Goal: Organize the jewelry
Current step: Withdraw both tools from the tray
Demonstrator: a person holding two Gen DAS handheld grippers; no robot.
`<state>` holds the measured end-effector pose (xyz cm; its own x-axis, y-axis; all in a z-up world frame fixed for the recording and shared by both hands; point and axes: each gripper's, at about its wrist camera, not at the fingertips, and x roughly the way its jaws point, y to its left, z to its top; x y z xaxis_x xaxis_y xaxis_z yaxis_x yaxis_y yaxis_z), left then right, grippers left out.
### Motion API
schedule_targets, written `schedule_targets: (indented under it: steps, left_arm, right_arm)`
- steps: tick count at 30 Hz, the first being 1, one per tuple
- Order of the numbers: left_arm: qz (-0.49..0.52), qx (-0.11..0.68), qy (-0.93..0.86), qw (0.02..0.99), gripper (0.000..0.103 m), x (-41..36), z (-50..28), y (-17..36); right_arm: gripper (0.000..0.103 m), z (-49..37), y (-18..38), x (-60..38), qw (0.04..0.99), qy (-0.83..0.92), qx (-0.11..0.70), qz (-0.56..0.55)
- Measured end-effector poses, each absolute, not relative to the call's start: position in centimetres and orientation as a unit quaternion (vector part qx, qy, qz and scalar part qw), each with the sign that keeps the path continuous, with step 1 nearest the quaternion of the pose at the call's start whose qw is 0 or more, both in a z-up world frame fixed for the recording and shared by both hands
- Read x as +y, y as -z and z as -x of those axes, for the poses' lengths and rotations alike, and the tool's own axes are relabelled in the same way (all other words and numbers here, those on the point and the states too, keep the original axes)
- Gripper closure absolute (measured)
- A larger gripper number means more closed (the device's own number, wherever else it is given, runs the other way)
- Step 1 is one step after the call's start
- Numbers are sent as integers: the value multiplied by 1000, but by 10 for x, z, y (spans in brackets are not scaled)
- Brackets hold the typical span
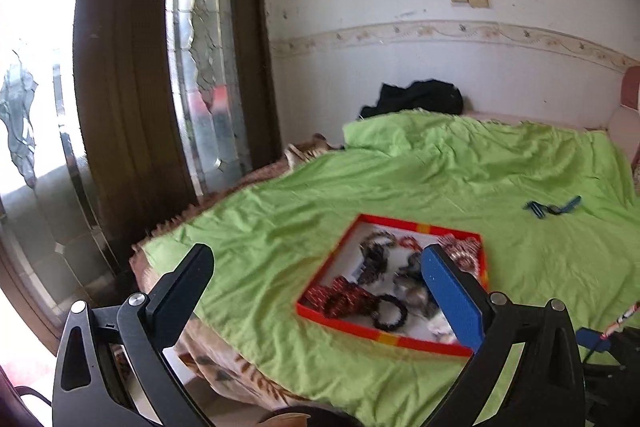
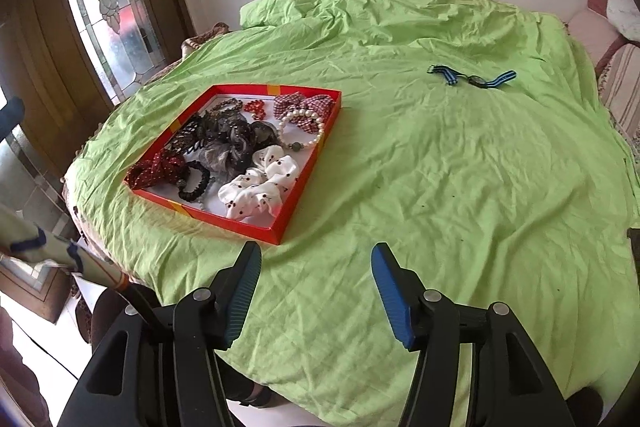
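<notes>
L gripper (image 1: 320, 275) wide open, empty | R gripper (image 2: 316, 267) angled down, empty

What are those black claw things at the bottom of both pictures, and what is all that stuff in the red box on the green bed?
Those claws are grabbing tools. A person holds one in each hand, and each tool has two fingers and a little camera looking out along them. So one picture comes from the left gripper and the other from the right gripper. Both have their fingers spread open, and neither is holding anything.

Below them is a green sheet over a bed. On it sits a red tray with hair ties and jewelry inside: a white spotted scrunchie, a pearl bracelet, a black hair tie and more. Farther away, outside the tray, a watch with a blue striped strap lies alone on the sheet.
</notes>
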<state>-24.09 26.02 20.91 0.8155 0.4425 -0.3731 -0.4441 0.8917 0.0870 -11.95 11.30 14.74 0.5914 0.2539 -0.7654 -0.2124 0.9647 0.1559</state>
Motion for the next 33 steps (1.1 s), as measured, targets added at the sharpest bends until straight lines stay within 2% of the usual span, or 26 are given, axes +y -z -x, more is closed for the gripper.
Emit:
schedule_targets:
  steps: [11, 26, 33]
  left_arm:
    - [32, 271, -197, 942, 0, 257, 227, -183]
    - [24, 326, -171, 929, 0, 249, 212, -162]
    - [38, 376, -179, 909, 0, 263, 199, -141]
  right_arm:
    - [40, 121, -144, 105, 893, -112, 435, -28]
    - [38, 120, -141, 104, 895, -103, 434, -24]
    - [37, 102, -147, 117, 894, -117, 433, -13]
